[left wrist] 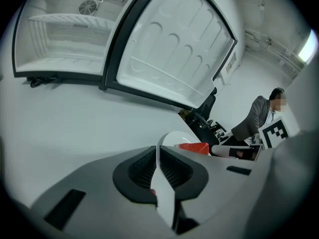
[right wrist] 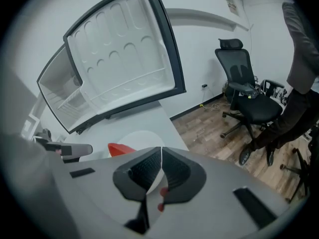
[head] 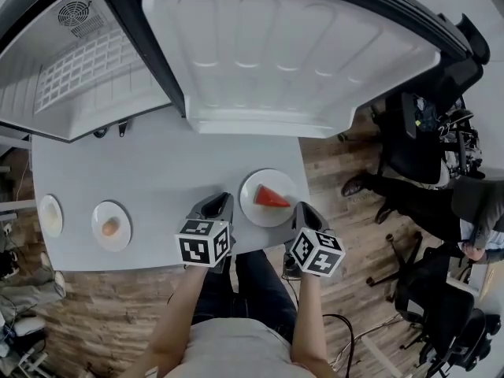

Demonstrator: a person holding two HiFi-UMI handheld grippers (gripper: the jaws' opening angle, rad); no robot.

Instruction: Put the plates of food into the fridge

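A white plate (head: pixel 264 181) carrying a red wedge of food (head: pixel 271 198) sits near the table's front right corner. My left gripper (head: pixel 223 201) is shut on the plate's left rim, and my right gripper (head: pixel 299 209) is shut on its right rim. In the left gripper view the thin rim (left wrist: pixel 160 156) runs between the closed jaws of the left gripper (left wrist: pixel 158 167), with the red wedge (left wrist: pixel 194 147) beyond. The right gripper (right wrist: pixel 160 172) pinches the rim likewise, the wedge (right wrist: pixel 119 148) to its left. The open fridge (head: pixel 87 73) stands at the table's back, its door (head: pixel 291 53) swung wide.
Two more plates lie at the table's left: one with an orange piece (head: pixel 111 225), one with pale food (head: pixel 50 215). Past the grey table's (head: pixel 157 172) right edge are wooden floor, office chairs (head: pixel 417 132) and a seated person (head: pixel 472 219).
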